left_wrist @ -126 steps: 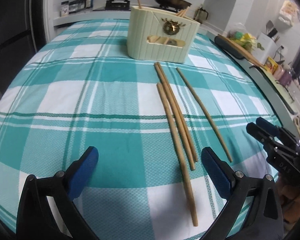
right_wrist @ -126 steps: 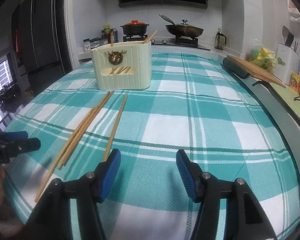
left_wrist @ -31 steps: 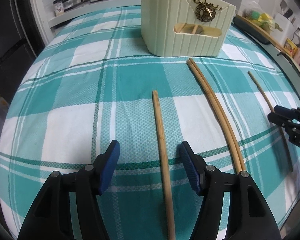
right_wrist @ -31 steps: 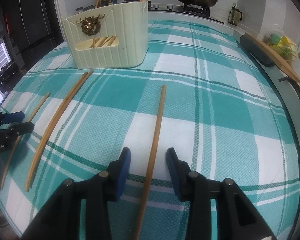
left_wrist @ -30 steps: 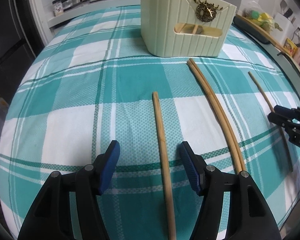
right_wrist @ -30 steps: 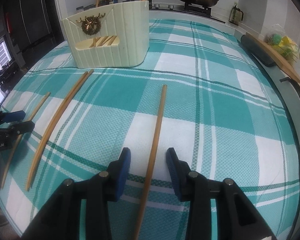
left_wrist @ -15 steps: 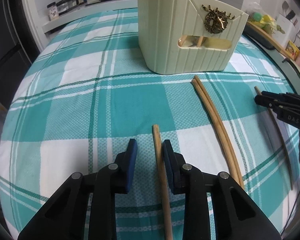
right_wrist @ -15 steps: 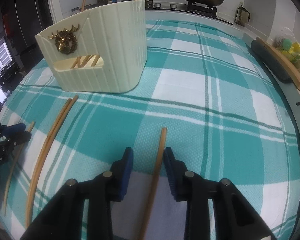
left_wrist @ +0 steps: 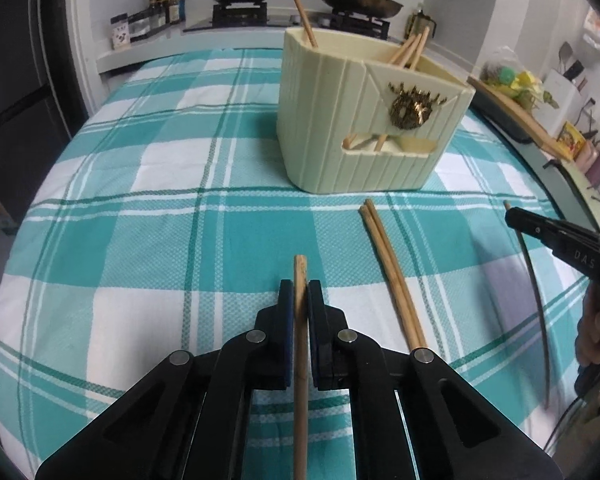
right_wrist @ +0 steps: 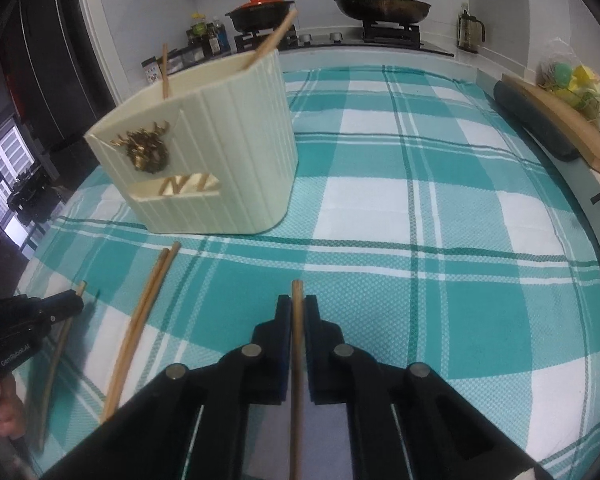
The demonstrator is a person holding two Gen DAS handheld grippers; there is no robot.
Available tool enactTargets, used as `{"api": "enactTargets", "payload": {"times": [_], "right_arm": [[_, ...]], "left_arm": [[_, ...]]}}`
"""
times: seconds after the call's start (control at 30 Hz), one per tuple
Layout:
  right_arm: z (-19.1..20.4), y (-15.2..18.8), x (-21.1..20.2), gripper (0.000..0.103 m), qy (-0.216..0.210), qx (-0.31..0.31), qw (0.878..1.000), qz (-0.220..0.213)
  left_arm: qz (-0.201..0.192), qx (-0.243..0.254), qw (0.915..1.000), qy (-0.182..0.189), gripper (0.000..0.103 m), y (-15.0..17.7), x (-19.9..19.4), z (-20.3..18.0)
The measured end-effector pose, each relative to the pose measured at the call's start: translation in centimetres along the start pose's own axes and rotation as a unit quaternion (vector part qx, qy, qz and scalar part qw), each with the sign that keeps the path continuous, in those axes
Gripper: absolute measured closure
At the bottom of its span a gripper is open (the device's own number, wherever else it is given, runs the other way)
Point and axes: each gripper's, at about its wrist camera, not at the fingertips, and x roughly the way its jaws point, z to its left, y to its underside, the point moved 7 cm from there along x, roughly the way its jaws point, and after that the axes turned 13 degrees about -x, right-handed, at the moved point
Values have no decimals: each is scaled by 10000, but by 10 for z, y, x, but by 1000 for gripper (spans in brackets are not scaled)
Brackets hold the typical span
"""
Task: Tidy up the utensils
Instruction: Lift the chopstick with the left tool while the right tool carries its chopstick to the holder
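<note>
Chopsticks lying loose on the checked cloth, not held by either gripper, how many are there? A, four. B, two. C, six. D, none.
B: only the pair of chopsticks lies loose in front of the cream holder; the left gripper and right gripper each clamp a single chopstick.

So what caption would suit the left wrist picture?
Left gripper clamps one chopstick above the checked cloth, facing the cream holder; two chopsticks lie beside.
</note>
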Motion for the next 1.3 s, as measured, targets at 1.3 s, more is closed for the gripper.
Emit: {"api": "enactTargets", "payload": {"times": [1.3], "right_arm": [[80,-54,-231,97,164,-553,9666,-2496]], "left_arm": [[-1992,-159,9746,1013,98,-42,-186,-20]]}}
